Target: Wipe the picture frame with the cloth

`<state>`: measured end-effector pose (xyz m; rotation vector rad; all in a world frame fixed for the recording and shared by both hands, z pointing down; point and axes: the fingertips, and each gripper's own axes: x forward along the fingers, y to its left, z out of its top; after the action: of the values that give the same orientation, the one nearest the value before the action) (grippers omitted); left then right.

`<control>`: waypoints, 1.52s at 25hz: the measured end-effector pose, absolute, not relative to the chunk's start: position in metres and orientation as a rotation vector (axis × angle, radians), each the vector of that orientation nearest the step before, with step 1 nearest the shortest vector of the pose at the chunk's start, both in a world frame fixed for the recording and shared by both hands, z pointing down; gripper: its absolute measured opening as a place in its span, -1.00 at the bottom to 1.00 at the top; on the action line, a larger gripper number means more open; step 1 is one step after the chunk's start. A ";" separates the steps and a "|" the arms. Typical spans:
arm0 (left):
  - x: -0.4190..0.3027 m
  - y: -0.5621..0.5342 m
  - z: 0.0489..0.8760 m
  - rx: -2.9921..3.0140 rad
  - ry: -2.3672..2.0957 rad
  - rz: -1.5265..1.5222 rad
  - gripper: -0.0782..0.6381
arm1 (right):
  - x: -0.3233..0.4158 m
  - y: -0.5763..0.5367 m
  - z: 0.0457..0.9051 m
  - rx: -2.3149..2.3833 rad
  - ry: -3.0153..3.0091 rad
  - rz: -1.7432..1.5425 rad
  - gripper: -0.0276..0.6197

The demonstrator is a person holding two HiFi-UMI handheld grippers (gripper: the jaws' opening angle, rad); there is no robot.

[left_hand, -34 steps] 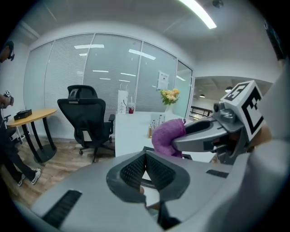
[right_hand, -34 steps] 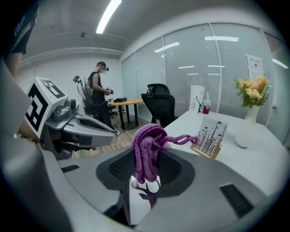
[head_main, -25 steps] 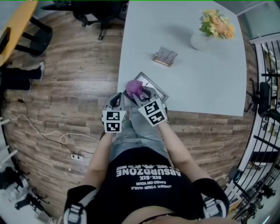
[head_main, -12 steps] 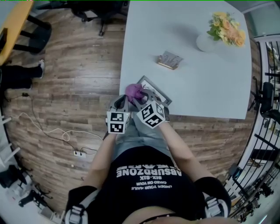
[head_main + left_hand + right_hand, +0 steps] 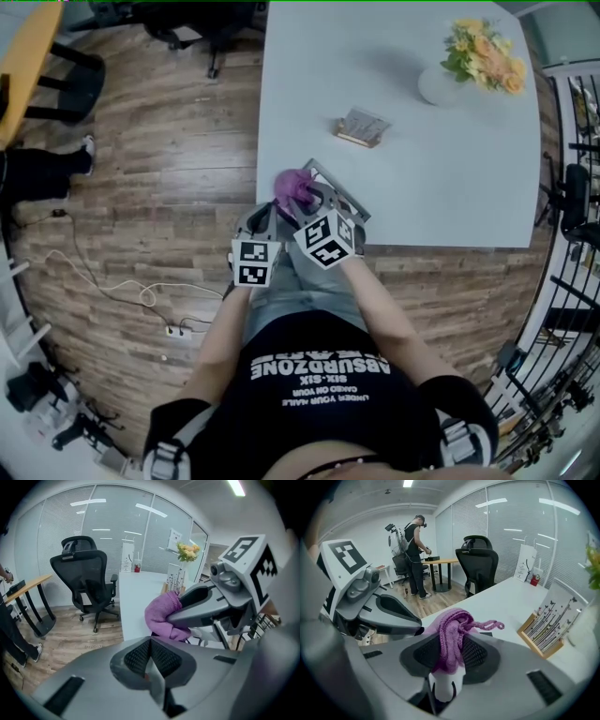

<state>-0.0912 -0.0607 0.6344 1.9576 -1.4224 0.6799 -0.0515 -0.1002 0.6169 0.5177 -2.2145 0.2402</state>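
Working in a glass-walled office over a wood-plank floor, at the near left edge of a big white table. Passing over a black office chair well off to the left and a person standing at a far wooden desk.

Facing a picture frame lying flat at the near edge of the table, just ahead of both tools. Leaving flowers in a white vase at the far right corner, and a small card stand mid-table, well apart from the work.

Holding the right gripper over the frame's left end, jaws clamped on a bunched fold of purple cloth, a loose strand trailing forward. Holding the left gripper just beside it on the left, jaws pressed together on nothing, seemingly off the frame.

Judging from this, doing the wiping step itself, cloth lying on or just above the frame's left corner; contact not clear. Calling next, probably, for pressing the cloth down and dragging it rightward along the frame, perhaps steadying the frame with the idle tool to guard against sliding off the near edge.
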 end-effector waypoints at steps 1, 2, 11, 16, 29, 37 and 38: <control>-0.091 -0.061 0.635 1.968 -1.420 0.689 -0.74 | -0.050 -0.104 0.618 0.533 -2.210 0.245 -0.52; -0.092 -0.062 0.636 1.978 -1.420 0.702 -0.74 | -0.049 -0.108 0.618 0.548 -2.206 0.251 -0.52; -0.091 -0.060 0.635 1.992 -1.423 0.708 -0.74 | -0.021 -0.142 0.616 0.705 -2.154 0.269 -0.52; -0.095 -0.063 0.636 1.955 -1.413 0.633 -0.74 | -0.023 -0.143 0.616 0.714 -2.154 0.258 -0.52; -0.096 -0.060 0.639 1.920 -1.404 0.601 -0.74 | 0.008 -0.121 0.614 0.724 -2.128 0.255 -0.52; -0.093 -0.059 0.639 1.932 -1.384 0.604 -0.74 | 0.009 -0.116 0.620 0.723 -2.119 0.302 -0.52; -0.093 -0.059 0.639 1.935 -1.386 0.606 -0.74 | 0.007 -0.116 0.620 0.719 -2.122 0.304 -0.52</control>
<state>-0.0931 -0.0595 0.6392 1.9354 -1.3855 0.6065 0.0074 -0.1161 0.6200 0.7194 -2.1218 0.3045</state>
